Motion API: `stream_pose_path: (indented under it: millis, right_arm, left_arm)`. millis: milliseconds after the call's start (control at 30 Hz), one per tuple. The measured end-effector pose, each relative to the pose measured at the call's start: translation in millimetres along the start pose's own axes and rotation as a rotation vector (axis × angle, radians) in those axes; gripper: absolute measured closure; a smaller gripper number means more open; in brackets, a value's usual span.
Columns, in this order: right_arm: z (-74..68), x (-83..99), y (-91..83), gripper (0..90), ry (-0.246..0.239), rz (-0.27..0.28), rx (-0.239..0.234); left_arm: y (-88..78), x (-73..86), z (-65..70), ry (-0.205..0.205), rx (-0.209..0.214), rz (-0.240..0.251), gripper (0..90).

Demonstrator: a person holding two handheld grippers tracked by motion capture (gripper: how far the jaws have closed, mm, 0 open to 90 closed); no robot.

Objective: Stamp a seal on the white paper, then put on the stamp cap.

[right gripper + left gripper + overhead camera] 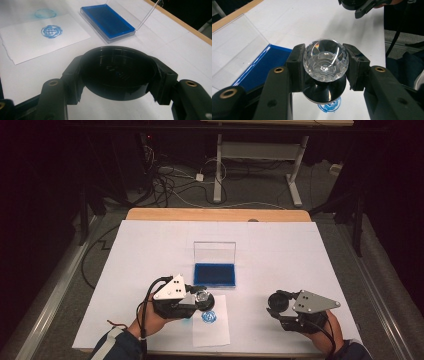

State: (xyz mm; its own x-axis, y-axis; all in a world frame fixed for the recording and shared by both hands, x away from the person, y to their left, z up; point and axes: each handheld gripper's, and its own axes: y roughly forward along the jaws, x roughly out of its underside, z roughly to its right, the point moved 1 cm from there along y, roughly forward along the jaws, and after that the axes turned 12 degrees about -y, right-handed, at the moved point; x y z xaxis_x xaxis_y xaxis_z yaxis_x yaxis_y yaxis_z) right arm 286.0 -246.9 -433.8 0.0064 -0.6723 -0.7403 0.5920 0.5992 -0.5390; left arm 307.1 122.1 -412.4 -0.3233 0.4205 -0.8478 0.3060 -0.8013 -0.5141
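A stamp with a faceted clear knob and a dark round base hangs just above the table, and my left gripper is shut on the knob. From above, the stamp sits over the top of a white paper slip. The slip bears a round blue stamped mark. My right gripper is shut on a black round cap, held low at the front right. A blue ink pad lies in its open clear case behind the slip.
A white sheet covers the table, with the wooden edge at the far side. The case's clear lid stands upright behind the pad. A faint blue smudge marks the sheet beside the slip. Cables lie on the floor beyond.
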Motion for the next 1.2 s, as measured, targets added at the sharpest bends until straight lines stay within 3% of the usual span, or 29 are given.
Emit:
stream_pose_path:
  millis: [1200]
  right_arm:
    - [-2.3, -0.7, 10.5, 38.5, 0.004, -0.008, -0.037]
  left_arm:
    - [1.3, -4.2, -0.9, 0.008, 0.001, 0.014, 54.1]
